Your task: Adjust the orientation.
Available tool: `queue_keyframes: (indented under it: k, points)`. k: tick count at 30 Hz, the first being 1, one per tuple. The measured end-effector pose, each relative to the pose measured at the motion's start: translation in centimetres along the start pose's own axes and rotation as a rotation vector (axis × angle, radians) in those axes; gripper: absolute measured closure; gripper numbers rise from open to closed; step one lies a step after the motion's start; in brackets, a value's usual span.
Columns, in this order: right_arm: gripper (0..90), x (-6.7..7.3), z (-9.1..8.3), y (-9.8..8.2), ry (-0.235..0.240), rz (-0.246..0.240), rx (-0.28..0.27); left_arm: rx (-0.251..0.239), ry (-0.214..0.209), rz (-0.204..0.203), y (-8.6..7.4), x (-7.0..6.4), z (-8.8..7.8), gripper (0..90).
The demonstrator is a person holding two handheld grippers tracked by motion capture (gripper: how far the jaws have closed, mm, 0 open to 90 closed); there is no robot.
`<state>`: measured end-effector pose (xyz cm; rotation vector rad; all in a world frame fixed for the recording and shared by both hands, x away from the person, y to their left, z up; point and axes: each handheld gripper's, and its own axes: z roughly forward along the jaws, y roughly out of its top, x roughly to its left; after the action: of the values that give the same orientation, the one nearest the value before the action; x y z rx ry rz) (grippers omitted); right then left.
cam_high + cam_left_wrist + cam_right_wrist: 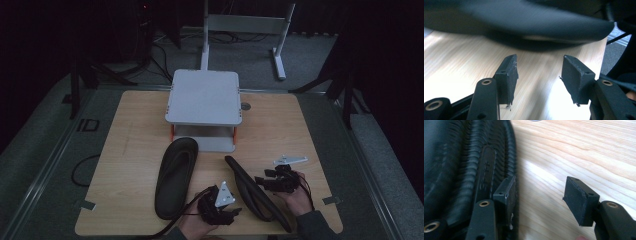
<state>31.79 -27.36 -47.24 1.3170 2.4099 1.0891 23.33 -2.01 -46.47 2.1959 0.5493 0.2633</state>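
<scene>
Two black slippers lie on the wooden table (135,130). One slipper (175,175) rests flat at the left. The other slipper (252,192) stands tilted on its edge between my two grippers. My left gripper (231,210) is just left of it, near the table's front edge. In the left gripper view its jaws (539,75) stand open over bare wood, with the blurred slipper (524,22) ahead of them. My right gripper (265,181) is on the slipper's right side. It (539,195) is open; one jaw lies against the ribbed rim of the slipper (461,157), the other is over wood.
A grey two-tier rack (204,97) with orange legs stands at the back middle of the table. Cables trail off the front edge. Beyond the table are a white stand (280,45) and dark floor cables.
</scene>
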Motion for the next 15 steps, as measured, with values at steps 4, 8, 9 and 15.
queue_keyframes:
  k: [4, 8, 9, 15]
  points:
    - [41.7, -0.6, -1.9, 0.6, -0.033, 0.019, -0.071, -0.028, -0.008, 0.019, 1.3, -0.2, 0.4, 47.8]
    - [41.3, -0.7, -3.9, 1.3, -0.05, 0.014, -0.132, -0.041, -0.008, 0.024, 1.9, -0.3, 0.6, 48.7]
    - [40.5, -0.4, -5.2, 1.9, -0.064, -0.007, -0.162, -0.064, -0.02, 0.028, 2.5, -0.3, 0.8, 48.9]
    - [40.3, 0.2, -7.3, 2.6, -0.084, -0.026, -0.235, -0.084, -0.008, 0.05, 4.1, -0.2, 1.9, 48.1]
